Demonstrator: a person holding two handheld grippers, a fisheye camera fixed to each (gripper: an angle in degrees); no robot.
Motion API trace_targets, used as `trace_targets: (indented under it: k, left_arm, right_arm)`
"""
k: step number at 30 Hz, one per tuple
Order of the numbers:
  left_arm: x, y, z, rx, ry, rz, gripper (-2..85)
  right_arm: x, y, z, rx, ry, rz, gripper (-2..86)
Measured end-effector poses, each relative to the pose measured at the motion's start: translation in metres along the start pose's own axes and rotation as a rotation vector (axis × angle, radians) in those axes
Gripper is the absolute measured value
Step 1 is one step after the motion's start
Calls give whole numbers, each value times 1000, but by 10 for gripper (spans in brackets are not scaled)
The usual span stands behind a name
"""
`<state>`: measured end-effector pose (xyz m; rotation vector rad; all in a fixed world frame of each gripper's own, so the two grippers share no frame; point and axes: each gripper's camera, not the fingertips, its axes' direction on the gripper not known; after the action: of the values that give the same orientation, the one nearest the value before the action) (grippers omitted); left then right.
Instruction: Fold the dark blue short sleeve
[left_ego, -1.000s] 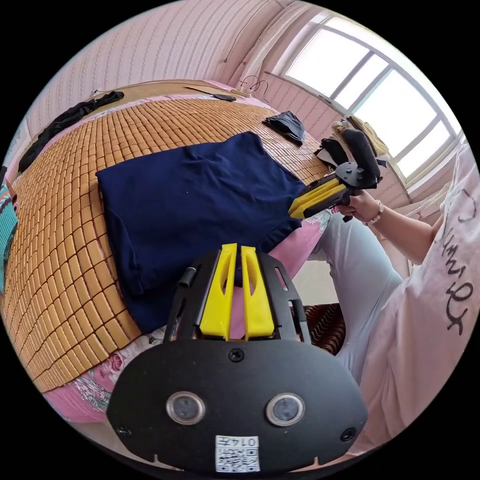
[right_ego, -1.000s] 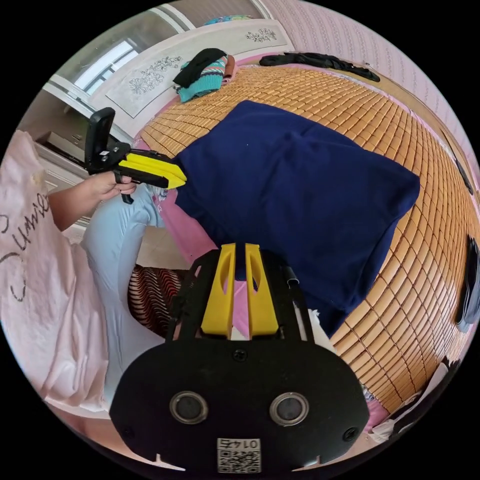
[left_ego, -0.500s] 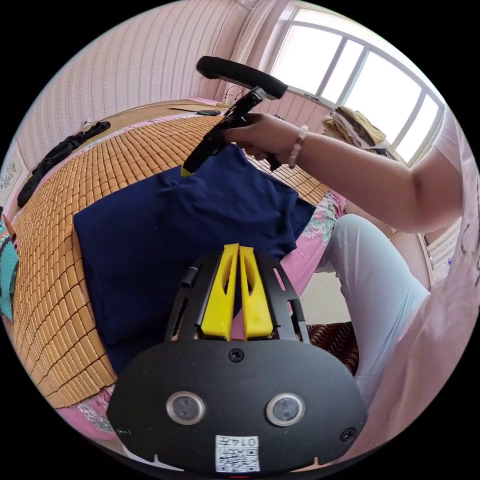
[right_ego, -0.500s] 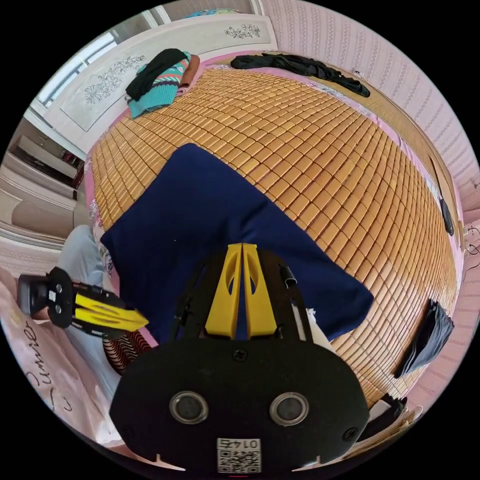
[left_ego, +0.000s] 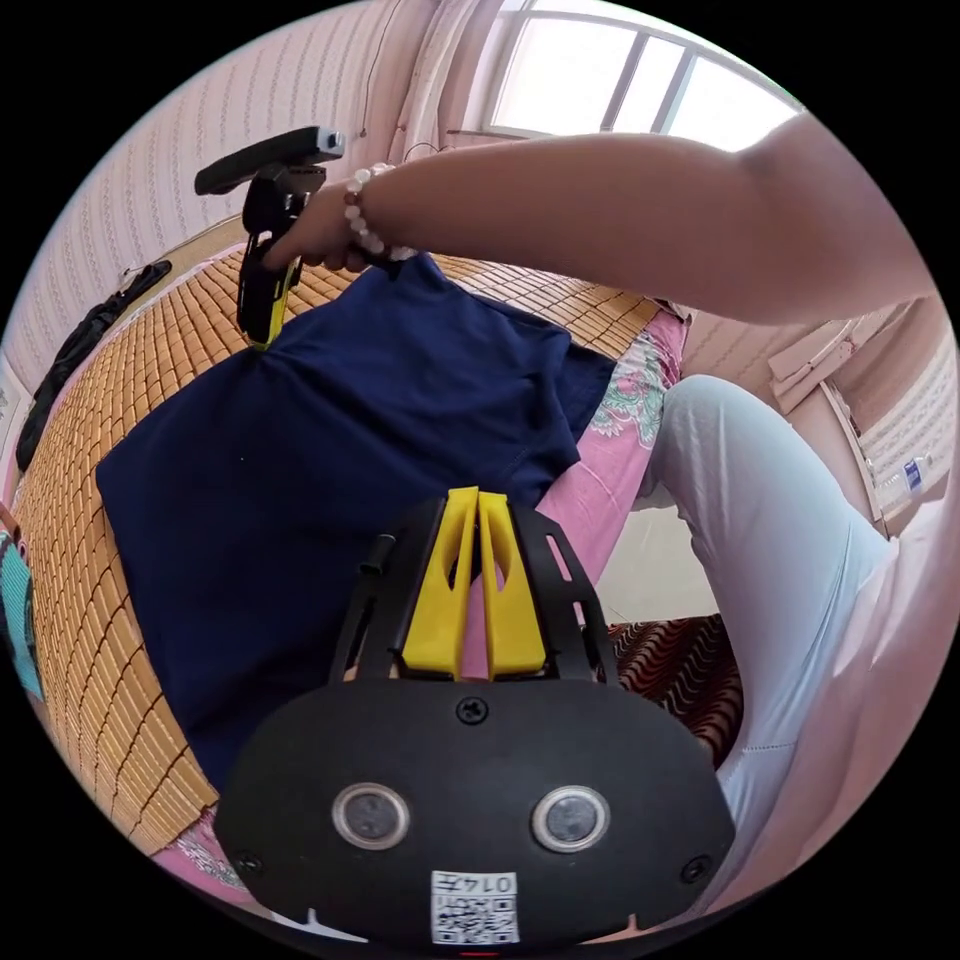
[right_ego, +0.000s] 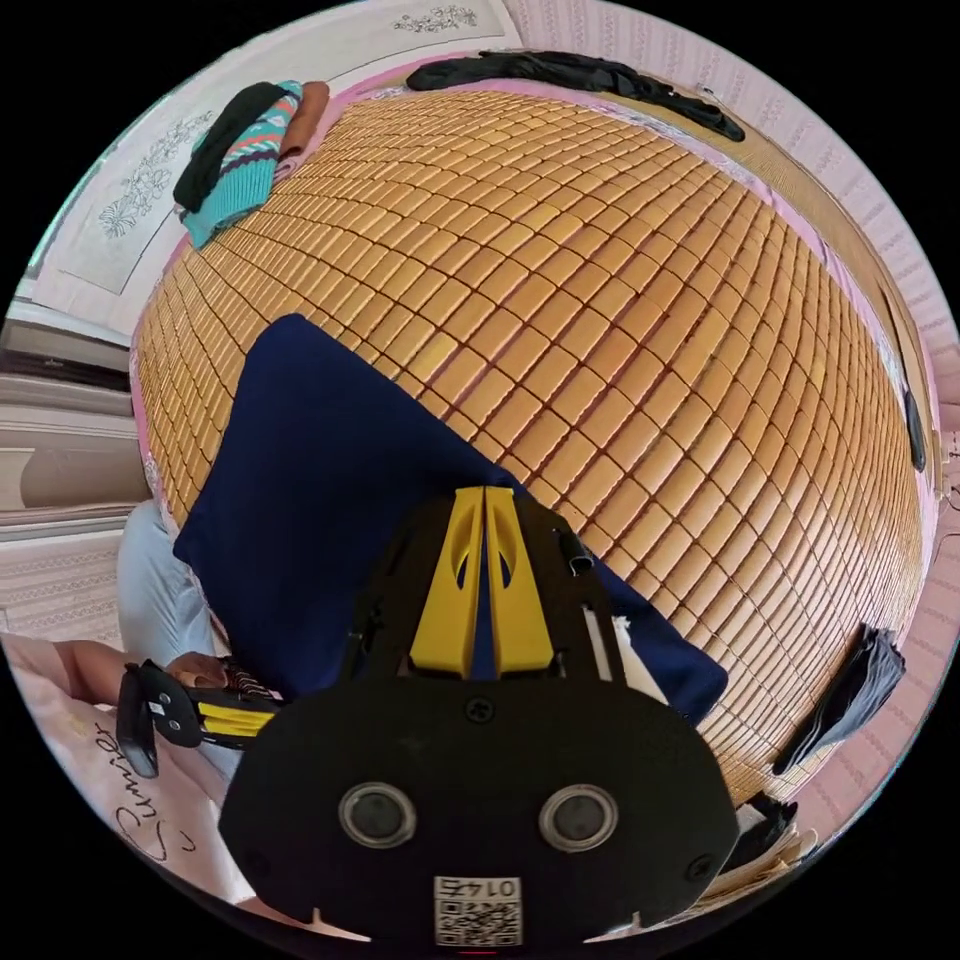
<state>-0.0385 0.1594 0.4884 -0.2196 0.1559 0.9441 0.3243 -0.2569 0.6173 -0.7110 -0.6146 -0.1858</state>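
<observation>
Right gripper, jaws closed, tips at the far edge of the dark blue short sleeve; whether they pinch cloth is unclear. Left gripper closed and empty above the shirt's near edge. The shirt lies folded on the bamboo mat.

A bed had a bamboo mat on top. A dark blue shirt lay flat on the mat. Some folded clothes sat near one corner.
</observation>
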Motion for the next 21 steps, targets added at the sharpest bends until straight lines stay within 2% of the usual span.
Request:
trace_targets:
  k: [3, 5, 9, 11, 13, 17, 21]
  left_arm:
    - [-10, -10, -16, 62, 33, -23, -7]
    - [-22, -19, -24, 93, 54, -40, -5]
    - [-54, -55, -35, 165, 43, -52, 20]
    - [-65, -81, -31, 149, 21, -41, 37]
    - [-83, -119, -24, 145, 70, -49, 48]
    - [-104, -177, -11, 169, 178, -17, 49]
    - [-109, -243, 10, 117, 142, 64, 52]
  right_arm:
    - [10, 61, -26, 166, 46, 81, -1]
    - [27, 134, -41, 235, 64, 230, 3]
    - [49, 247, -42, 286, -8, 463, 21]
    - [57, 297, -30, 279, -82, 564, 67]
    - [62, 321, -19, 295, -145, 619, 96]
    - [74, 354, -3, 481, -392, 642, 111]
    - [83, 365, 7, 476, -390, 682, 116]
